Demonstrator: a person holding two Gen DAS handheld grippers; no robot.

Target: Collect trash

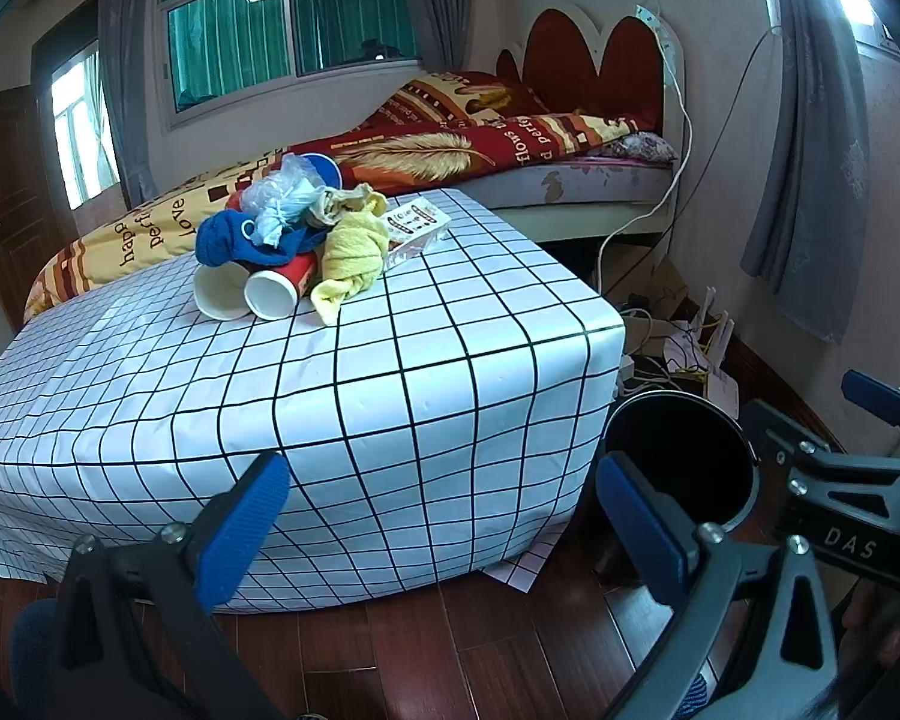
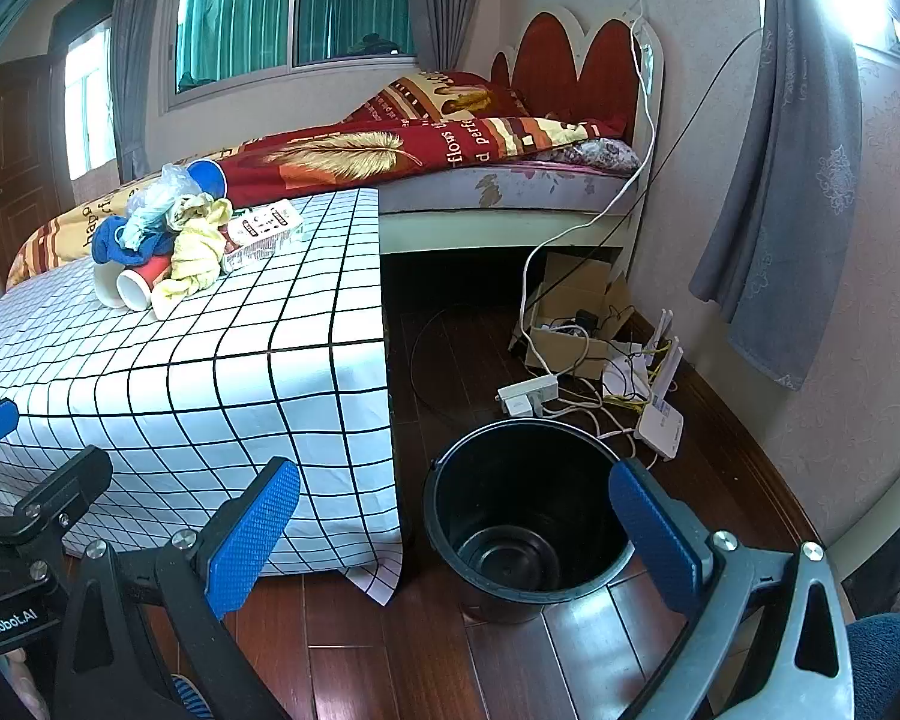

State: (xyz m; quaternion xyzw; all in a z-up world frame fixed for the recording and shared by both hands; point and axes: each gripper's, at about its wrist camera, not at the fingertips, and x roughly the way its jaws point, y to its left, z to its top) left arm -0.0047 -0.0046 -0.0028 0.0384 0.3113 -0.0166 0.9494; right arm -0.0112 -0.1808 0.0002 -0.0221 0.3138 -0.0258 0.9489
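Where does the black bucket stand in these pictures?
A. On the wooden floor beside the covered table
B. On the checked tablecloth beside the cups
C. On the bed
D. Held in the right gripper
A: the black bucket stands empty on the wooden floor, right of the covered table.

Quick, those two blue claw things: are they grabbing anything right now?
Left gripper: open, holding nothing.
Right gripper: open, holding nothing, just above the black bucket.

table [image 1: 390, 396]: checked cloth | trash pile [image 1: 294, 240] | floor [image 2: 426, 648]: bucket [image 2: 528, 516]
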